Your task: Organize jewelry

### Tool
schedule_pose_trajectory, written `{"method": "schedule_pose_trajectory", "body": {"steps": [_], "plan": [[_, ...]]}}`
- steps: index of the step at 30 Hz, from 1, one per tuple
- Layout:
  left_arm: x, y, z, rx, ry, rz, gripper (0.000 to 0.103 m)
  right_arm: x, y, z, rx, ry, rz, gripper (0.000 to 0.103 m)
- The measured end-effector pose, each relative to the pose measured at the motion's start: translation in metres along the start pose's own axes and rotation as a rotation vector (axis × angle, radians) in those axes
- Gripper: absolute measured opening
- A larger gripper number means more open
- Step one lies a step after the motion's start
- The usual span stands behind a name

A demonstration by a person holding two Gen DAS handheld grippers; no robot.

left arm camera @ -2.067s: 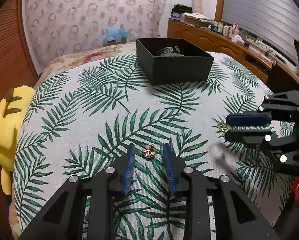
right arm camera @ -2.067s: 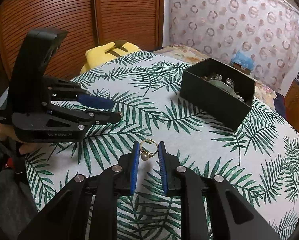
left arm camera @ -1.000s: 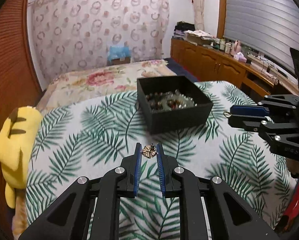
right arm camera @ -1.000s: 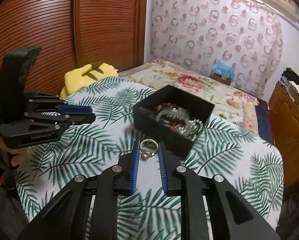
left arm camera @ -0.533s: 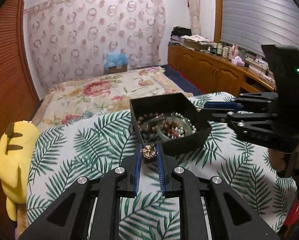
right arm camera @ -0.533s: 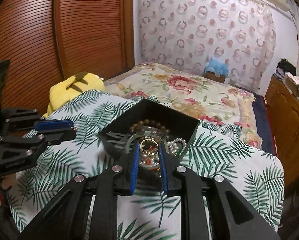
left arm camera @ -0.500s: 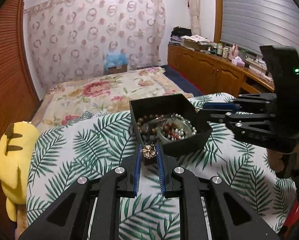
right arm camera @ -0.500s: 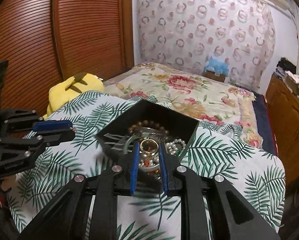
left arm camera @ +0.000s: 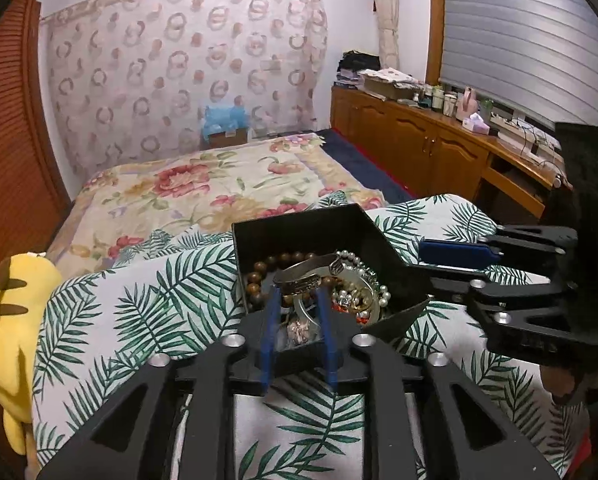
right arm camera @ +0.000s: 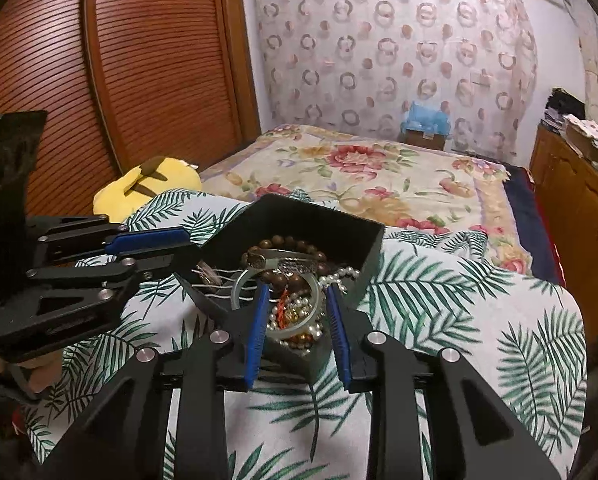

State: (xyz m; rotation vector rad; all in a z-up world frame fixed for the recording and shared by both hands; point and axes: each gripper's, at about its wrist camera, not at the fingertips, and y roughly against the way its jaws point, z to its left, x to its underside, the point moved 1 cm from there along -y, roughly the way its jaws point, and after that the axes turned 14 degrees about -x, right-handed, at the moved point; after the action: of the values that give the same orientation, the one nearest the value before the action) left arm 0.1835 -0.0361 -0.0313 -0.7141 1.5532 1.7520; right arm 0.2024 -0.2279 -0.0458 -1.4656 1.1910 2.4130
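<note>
Jewelry (left arm camera: 331, 284) sits heaped in the black box (left arm camera: 299, 224) at frame centre. We hold both the left gripper (left arm camera: 297, 308) and the right gripper (right arm camera: 297, 300) spread apart, empty, over it, likely so released pieces land inside.

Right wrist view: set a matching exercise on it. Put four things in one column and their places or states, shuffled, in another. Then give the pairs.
Things:
1. brown wooden bead bracelet
2. yellow plush toy
3. right gripper
4. open black box

Places or states:
A. stands on the palm-leaf cloth
B. open, fingers apart above the box
C. lies inside the box
D. beyond the cloth's edge, by the slatted wooden doors

Pairs: 1-C, 2-D, 3-B, 4-A
</note>
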Motion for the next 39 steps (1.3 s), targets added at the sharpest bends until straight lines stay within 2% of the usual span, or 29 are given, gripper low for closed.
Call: {"method": "schedule_pose_trajectory", "body": {"steps": [4, 5, 6, 8, 11, 12, 14, 16, 26, 39], "plan": [[0.006, 0.007, 0.003, -0.009, 0.018, -0.006, 0.050, 0.010, 0.018, 0.006, 0.038, -0.020, -0.040, 0.032], [0.008, 0.012, 0.005, -0.023, 0.025, -0.011, 0.065, 0.011, 0.023, 0.009, 0.047, -0.019, -0.051, 0.032], [0.010, 0.017, 0.006, -0.035, 0.030, -0.021, 0.077, 0.014, 0.028, 0.013, 0.058, -0.017, -0.063, 0.037], [0.014, 0.029, 0.010, -0.060, 0.042, -0.042, 0.088, 0.019, 0.042, 0.022, 0.093, -0.021, -0.103, 0.061], [0.022, 0.046, 0.017, -0.078, 0.068, -0.061, 0.095, 0.026, 0.060, 0.033, 0.130, -0.031, -0.150, 0.078], [0.023, 0.050, 0.018, -0.084, 0.074, -0.064, 0.095, 0.027, 0.065, 0.035, 0.140, -0.032, -0.160, 0.081], [0.028, 0.060, 0.020, -0.110, 0.077, -0.062, 0.095, 0.033, 0.074, 0.042, 0.153, -0.036, -0.183, 0.095], [0.033, 0.066, 0.021, -0.137, 0.081, -0.065, 0.095, 0.037, 0.082, 0.045, 0.160, -0.048, -0.206, 0.100], [0.045, 0.091, 0.026, -0.143, 0.104, -0.096, 0.095, 0.049, 0.097, 0.048, 0.196, -0.083, -0.238, 0.100], [0.047, 0.092, 0.027, -0.138, 0.124, -0.087, 0.095, 0.054, 0.099, 0.055, 0.224, -0.080, -0.246, 0.100]]}}
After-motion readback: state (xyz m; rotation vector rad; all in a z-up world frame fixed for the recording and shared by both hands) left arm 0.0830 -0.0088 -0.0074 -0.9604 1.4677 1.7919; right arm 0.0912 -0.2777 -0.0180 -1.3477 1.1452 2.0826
